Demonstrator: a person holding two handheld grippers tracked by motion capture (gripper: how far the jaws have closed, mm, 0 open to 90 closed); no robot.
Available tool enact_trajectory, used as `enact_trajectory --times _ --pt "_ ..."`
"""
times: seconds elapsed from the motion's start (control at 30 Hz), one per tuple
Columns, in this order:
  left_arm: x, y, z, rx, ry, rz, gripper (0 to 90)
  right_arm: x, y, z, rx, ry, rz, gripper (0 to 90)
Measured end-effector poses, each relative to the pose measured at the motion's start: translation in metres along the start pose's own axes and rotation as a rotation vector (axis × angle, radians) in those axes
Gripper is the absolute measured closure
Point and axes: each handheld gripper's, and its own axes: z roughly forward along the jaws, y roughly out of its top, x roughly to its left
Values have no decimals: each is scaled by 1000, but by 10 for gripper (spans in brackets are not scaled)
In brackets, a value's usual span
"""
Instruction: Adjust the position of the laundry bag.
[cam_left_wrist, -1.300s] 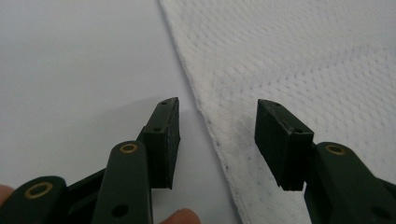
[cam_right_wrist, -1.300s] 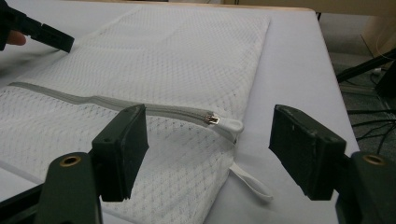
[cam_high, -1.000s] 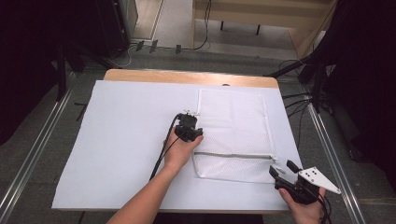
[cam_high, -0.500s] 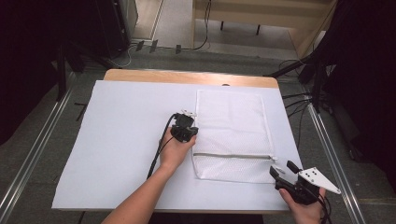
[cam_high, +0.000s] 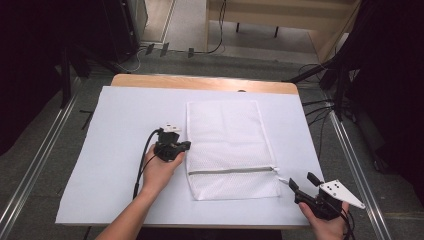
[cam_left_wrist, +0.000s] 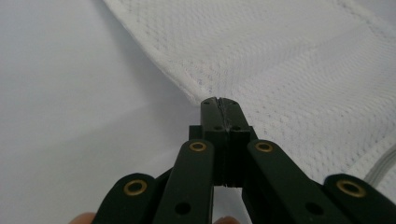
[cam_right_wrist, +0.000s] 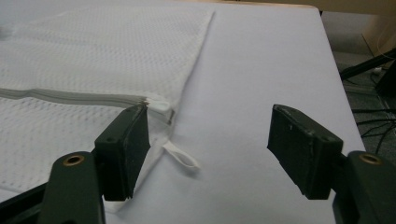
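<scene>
Left fingers (cam_left_wrist: 219, 105) pinched together at mesh bag (cam_left_wrist: 289, 70) edge — right fingers (cam_right_wrist: 210, 154) wide.

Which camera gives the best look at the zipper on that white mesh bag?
The right gripper view: the zipper runs close and sharp to its end, beside the open right gripper. The high view shows the zipper whole but small, across the mesh bag. The left gripper view catches a bit at its right edge.

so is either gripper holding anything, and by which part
The left gripper is shut on the left side edge of the white mesh bag, just above the zipper. The right gripper is open, holding nothing.
</scene>
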Motion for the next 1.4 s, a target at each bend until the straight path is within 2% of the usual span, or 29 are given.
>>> enact_trajectory --times 0.2,0.27,0.3,0.37,0.43,0.47,0.57,0.63,0.7,0.8,0.87,0.97,1.0,1.17,1.23,1.27,1.33,1.4 --pt "15 -14 -34 -51 -22 -39 900 2 0 -1 -3 -2 -2 303" --pt "26 -26 -53 -106 -11 -81 900 3 0 -1 -4 1 -5 303" --pt "26 -26 -53 -106 -11 -81 900 3 0 -1 -4 1 -5 303" --pt "35 -35 -60 -147 -8 -132 900 4 -1 -1 0 3 -6 304" --pt "49 -40 -58 -123 7 -145 900 6 -1 1 5 9 -6 305" --pt "52 -40 -58 -128 12 -156 900 10 -1 2 7 16 -12 306" --pt "70 -40 -54 -157 26 -225 900 15 0 4 10 25 -18 306" --pt "75 -37 -47 -146 32 -227 900 22 0 6 10 37 -23 306" --pt "74 -36 -37 -124 24 -224 900 33 1 8 16 55 -48 306" --pt "72 -37 -34 -110 25 -214 900 37 1 8 18 63 -56 306" --pt "74 -37 -36 -119 30 -215 900 41 1 9 20 70 -58 305" --pt "78 -37 -40 -160 43 -233 900 43 2 9 14 73 -49 304" --pt "78 -37 -39 -166 54 -219 900 44 3 8 5 80 -33 306" --pt "76 -36 -36 -181 63 -211 900 48 3 8 0 96 -27 318" --pt "76 -35 -38 -196 62 -224 762 53 4 8 -1 117 -39 332" --pt "76 -35 -40 -211 49 -228 762 53 4 8 -1 117 -39 332" --pt "74 -35 -45 -229 36 -221 624 57 4 9 -7 142 -34 361" --pt "71 -35 -50 -239 44 -199 557 59 5 10 -8 164 -32 416"
